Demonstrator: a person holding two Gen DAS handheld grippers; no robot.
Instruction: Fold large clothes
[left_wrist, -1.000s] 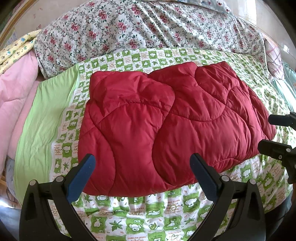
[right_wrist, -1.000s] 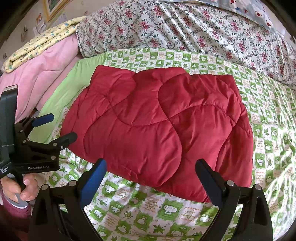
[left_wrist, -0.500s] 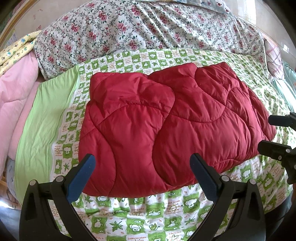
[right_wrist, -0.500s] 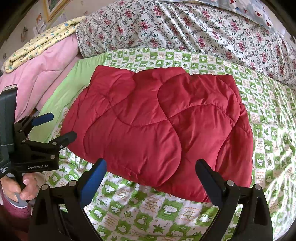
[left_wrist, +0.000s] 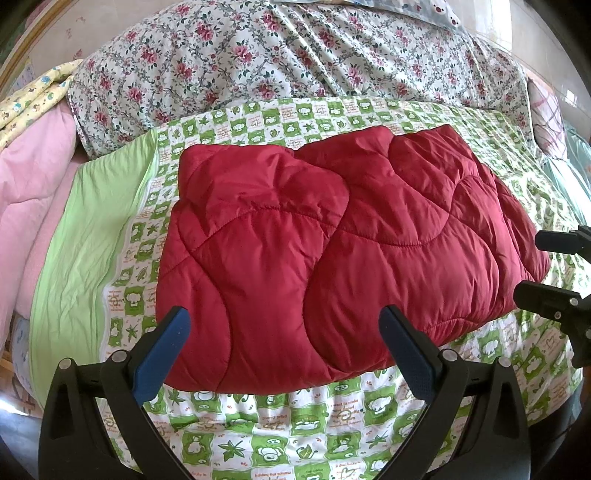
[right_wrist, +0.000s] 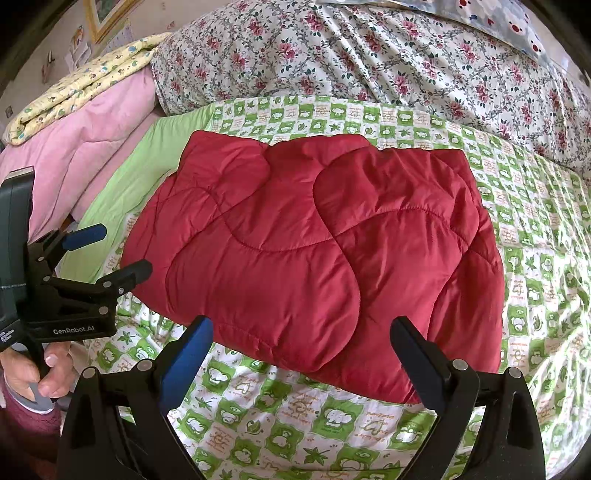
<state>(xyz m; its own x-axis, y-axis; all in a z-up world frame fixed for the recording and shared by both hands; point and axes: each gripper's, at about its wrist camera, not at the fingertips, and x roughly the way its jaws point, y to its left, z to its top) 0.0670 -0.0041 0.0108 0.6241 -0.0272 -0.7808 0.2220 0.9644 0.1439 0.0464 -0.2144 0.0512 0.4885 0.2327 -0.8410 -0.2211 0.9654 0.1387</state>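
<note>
A red quilted padded garment (left_wrist: 332, 251) lies folded into a thick rectangle on a green-and-white checked sheet (left_wrist: 280, 435); it also shows in the right wrist view (right_wrist: 314, 251). My left gripper (left_wrist: 284, 332) is open and empty, held just above the garment's near edge. My right gripper (right_wrist: 301, 343) is open and empty, over the near edge further right. The left gripper also shows at the left of the right wrist view (right_wrist: 122, 251), and the right gripper's fingers (left_wrist: 546, 266) at the right edge of the left wrist view.
A floral quilt (left_wrist: 295, 62) is heaped behind the garment. Pink bedding (right_wrist: 85, 125) and a yellow blanket (right_wrist: 81, 77) are stacked at the left. A plain green strip (left_wrist: 85, 251) borders the sheet. A hand (right_wrist: 33, 373) holds the left gripper's handle.
Both grippers have stayed almost still and open. The garment has not moved.
</note>
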